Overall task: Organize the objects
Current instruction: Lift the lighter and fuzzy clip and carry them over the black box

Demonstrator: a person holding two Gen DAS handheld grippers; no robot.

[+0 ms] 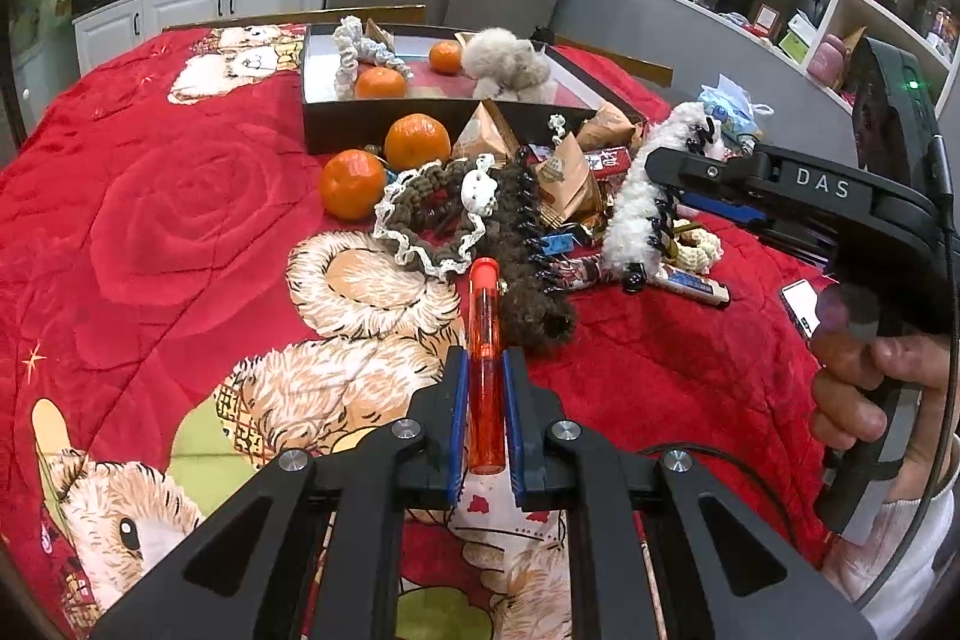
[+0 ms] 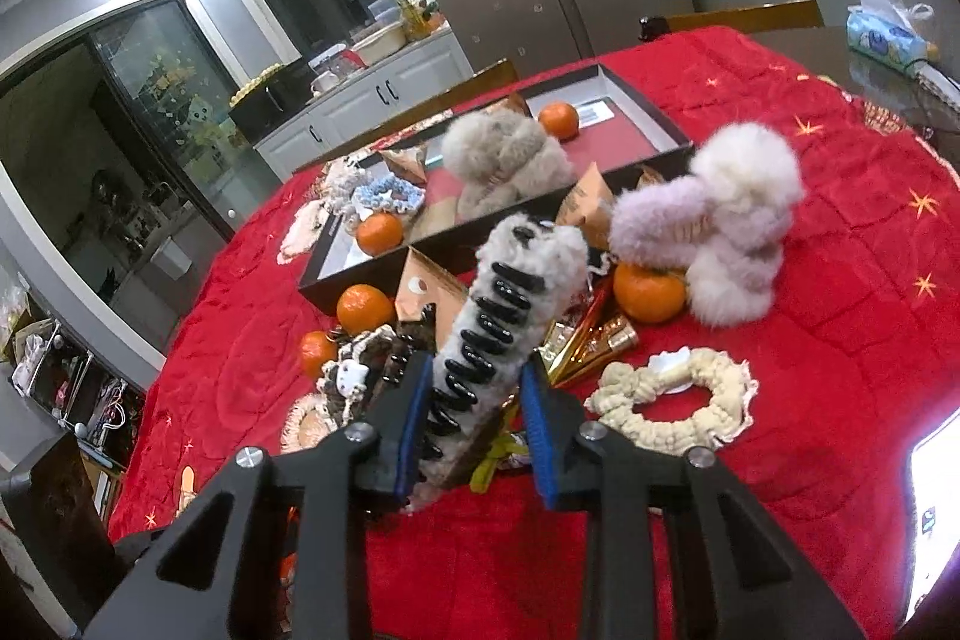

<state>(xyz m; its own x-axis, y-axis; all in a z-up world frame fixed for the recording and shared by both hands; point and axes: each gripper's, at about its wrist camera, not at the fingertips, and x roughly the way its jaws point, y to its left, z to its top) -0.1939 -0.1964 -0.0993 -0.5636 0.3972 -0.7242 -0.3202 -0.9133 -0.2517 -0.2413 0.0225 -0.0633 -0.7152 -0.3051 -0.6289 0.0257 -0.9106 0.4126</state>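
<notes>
Left gripper (image 1: 485,388) is clenched on an orange pen (image 1: 483,364), held above the red cloth (image 1: 150,232) on the counter, short of the clutter. Right gripper (image 2: 477,400) is grasping a white fuzzy clip (image 2: 510,316) with black teeth, pads pressing its lower part; the clip stands raised over the pile. The destination, a dark box (image 2: 660,148), lies beyond the pile and already holds oranges and a grey fluffy clip (image 2: 504,154). Risks, as judged: the right grasp sits low on a long, soft clip, so it may pivot or slip during carry; its teeth could snag the cream scrunchie (image 2: 678,400) or wrappers below. The pen is smooth and round and may slide forward if tilted further. The two grippers are near each other and could collide. Legible writing: "DAS" on the right gripper's body, seen from the left wrist; package print is unreadable.
</notes>
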